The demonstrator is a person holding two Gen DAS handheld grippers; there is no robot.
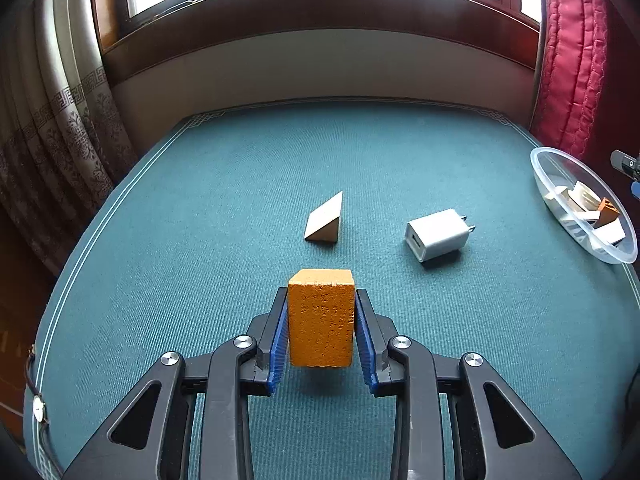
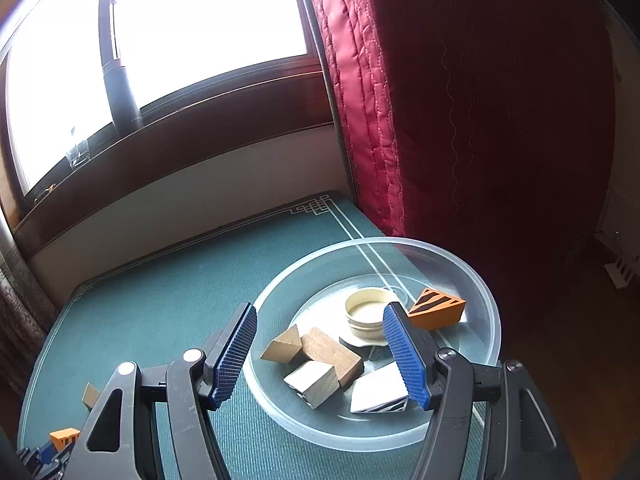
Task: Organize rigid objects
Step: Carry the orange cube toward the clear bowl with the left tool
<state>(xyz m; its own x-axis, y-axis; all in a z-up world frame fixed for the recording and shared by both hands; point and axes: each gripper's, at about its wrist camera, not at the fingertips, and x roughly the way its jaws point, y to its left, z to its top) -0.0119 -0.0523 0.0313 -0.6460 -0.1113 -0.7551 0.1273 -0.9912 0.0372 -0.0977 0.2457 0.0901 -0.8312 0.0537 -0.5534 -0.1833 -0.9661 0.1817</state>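
Between left fingers [image 1: 321, 300], unlabelled orange block [image 1: 321, 320] clamped; right fingers [image 2: 322, 316] apart, empty, above bowl [image 2: 486, 344].

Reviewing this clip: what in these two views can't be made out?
- Orange block: its underside is out of sight in the left wrist view, where the left gripper clamps its sides.
- Clear bowl: cut off by the right edge in the left wrist view.
- Bowl contents: partly covered by the right gripper fingers in the right wrist view.
- Outside the window: overexposed, nothing readable.
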